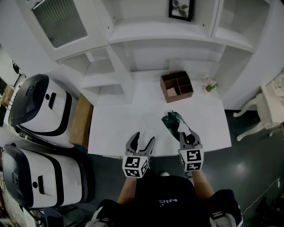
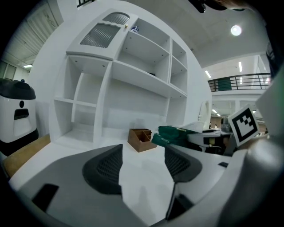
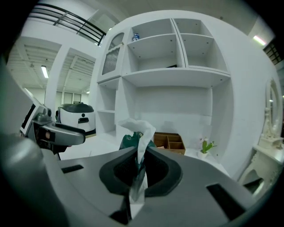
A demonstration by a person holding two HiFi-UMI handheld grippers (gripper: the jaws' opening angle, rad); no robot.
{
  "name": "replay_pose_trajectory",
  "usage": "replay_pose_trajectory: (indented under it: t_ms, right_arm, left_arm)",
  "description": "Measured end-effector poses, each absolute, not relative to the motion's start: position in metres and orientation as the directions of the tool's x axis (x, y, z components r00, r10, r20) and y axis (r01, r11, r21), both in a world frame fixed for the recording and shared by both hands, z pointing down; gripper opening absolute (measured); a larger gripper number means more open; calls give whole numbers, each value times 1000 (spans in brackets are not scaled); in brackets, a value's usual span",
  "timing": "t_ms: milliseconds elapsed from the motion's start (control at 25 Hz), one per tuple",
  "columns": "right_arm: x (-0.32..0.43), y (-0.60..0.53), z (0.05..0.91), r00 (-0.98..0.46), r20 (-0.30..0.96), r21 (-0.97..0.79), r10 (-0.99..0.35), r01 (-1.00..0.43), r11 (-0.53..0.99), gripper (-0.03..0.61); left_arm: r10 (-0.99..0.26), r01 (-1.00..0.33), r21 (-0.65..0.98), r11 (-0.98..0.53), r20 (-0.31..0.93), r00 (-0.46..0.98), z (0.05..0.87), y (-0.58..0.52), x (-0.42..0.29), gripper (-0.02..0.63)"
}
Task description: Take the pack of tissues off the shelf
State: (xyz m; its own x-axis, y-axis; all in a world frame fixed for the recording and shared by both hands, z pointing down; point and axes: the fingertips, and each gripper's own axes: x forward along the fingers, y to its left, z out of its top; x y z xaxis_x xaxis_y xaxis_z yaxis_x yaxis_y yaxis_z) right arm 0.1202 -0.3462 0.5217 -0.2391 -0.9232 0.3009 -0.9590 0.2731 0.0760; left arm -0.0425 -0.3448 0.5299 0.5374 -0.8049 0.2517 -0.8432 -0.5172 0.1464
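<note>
The tissue pack is off the shelves, low over the desk, its white end pinched in the clamped right gripper. Behind it stand a wooden organizer and a small plant. Just beside it, the left gripper gapes empty.

Ahead of you stands a tall white shelf unit with open compartments. It has a ribbed glass door at its upper left and a black-framed picture high up. Its flat white bench juts toward you. The dark glossy floor lies below. At your left sit two rounded white-and-black machines. A round ceiling lamp glows overhead.
</note>
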Motion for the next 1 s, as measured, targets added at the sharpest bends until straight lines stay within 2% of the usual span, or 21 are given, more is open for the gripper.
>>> replay_pose_trajectory:
  t_ms: [120, 200, 360, 560, 1000]
  right_arm:
    - [120, -348, 521, -239, 297, 83, -924, -958, 275, 15]
    - [120, -348, 521, -248, 291, 53, -924, -960, 274, 15]
    - [118, -348, 523, -246, 288, 66, -926, -959, 275, 15]
    - [109, -349, 523, -264, 278, 79, -923, -952, 296, 15]
    - [90, -354, 523, -310, 270, 130, -912, -926, 354, 14]
  left_arm:
    - [-814, -848, 147, -509, 238, 530, 529, -345, -45, 206]
    - [-821, -853, 151, -500, 229, 522, 528, -346, -49, 157]
    - [-828, -857, 154, -491, 223, 514, 528, -347, -54, 6]
    - [-819, -845, 174, -506, 209, 534, 527, -349, -56, 3]
    - [-818, -846, 98, -524, 219, 532, 527, -356, -57, 3]
